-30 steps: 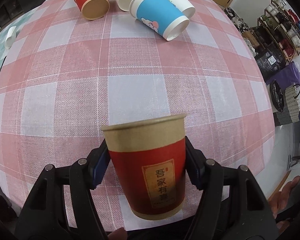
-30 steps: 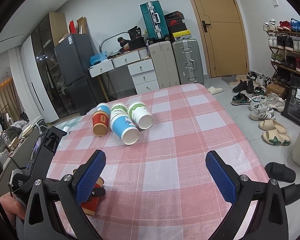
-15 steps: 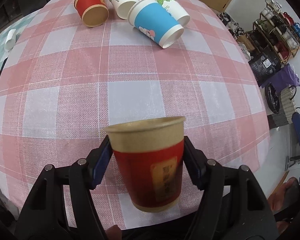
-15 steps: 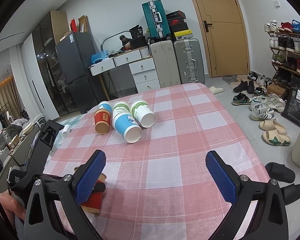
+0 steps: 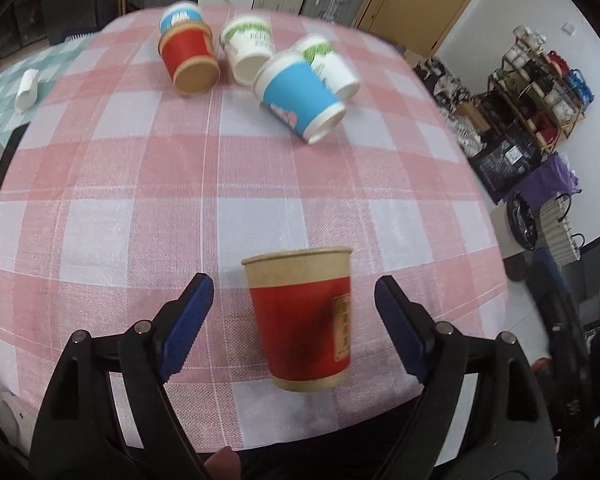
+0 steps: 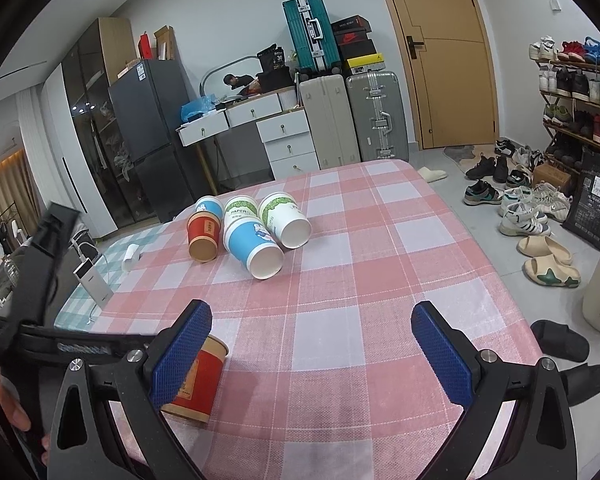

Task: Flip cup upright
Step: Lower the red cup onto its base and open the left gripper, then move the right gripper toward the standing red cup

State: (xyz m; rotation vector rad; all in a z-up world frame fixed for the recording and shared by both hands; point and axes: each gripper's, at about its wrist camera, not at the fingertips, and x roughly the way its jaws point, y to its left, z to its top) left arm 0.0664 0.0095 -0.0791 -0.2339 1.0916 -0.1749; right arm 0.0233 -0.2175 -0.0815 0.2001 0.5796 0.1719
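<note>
A red and tan paper cup (image 5: 302,320) stands upright near the front edge of the table, mouth up. My left gripper (image 5: 294,312) is open, its blue pads (image 5: 188,316) apart on either side of the cup without touching it. The same cup shows in the right wrist view (image 6: 198,380), partly behind my right gripper's left finger. My right gripper (image 6: 312,356) is open and empty above the table's front part.
Several paper cups lie on their sides at the far end: a red one (image 5: 190,60), a blue one (image 5: 302,98), white and green ones (image 5: 248,54). The pink checked tablecloth (image 5: 140,200) covers the table. Shoes and a rack (image 6: 572,120) stand to the right.
My left gripper has opened and let go of the red cup, which now stands on the table. The left gripper has drawn back a little. The right gripper stays open.
</note>
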